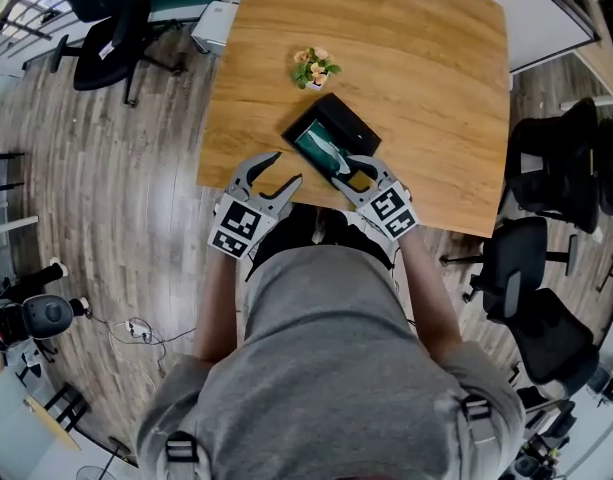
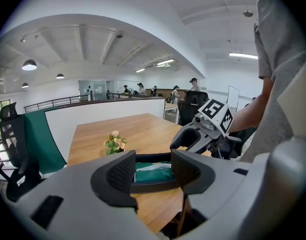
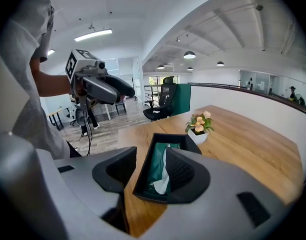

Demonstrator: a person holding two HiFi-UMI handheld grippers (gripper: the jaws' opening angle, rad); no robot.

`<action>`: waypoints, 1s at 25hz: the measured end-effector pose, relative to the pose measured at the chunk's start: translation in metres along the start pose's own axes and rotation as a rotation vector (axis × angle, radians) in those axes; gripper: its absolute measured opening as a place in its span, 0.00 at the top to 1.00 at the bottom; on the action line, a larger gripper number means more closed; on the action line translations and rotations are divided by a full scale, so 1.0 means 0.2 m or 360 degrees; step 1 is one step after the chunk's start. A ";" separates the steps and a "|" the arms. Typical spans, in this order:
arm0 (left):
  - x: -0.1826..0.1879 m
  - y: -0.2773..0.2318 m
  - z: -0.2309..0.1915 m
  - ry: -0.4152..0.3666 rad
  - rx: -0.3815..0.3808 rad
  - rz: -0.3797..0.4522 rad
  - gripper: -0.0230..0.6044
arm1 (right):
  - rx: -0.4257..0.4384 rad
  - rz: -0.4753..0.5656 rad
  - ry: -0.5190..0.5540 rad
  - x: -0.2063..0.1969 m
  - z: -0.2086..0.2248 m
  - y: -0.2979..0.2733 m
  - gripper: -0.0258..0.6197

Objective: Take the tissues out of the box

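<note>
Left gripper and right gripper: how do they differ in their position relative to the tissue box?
The left gripper is beside the box, over the table's near edge; the right gripper is above the box's near end. Seen from the left gripper, the box lies crosswise ahead; from the right gripper it runs lengthwise, with the white tissue close to one jaw. Both have their jaws apart and hold nothing.

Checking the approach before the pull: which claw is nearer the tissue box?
Right. The right claw is at the near end of the tissue box, jaws apart; the left claw is off to its left, over the table edge.
</note>
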State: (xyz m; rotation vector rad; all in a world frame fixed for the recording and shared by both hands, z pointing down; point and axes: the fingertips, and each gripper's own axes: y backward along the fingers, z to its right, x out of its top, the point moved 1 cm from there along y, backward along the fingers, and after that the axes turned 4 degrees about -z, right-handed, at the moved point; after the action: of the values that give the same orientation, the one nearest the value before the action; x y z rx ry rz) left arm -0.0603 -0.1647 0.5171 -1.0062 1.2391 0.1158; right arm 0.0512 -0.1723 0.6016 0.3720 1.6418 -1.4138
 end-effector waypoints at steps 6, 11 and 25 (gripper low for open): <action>-0.06 -0.06 -0.08 -0.0002 -0.0057 -0.0030 0.59 | -0.0016 -0.0082 -0.0071 -0.08 0.04 -0.12 0.66; -0.13 -0.11 -0.15 0.0003 -0.0110 -0.0078 0.59 | -0.0021 -0.0133 -0.0150 -0.13 0.07 -0.23 0.66; -0.25 -0.21 -0.24 0.0009 -0.0183 -0.0142 0.59 | -0.0013 -0.0346 -0.0211 -0.24 0.13 -0.42 0.76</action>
State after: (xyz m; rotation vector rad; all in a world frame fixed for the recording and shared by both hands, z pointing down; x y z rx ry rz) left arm -0.0896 -0.2002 0.5826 -1.1605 1.2017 0.1158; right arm 0.0286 -0.2046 0.6936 0.0941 1.6154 -1.5567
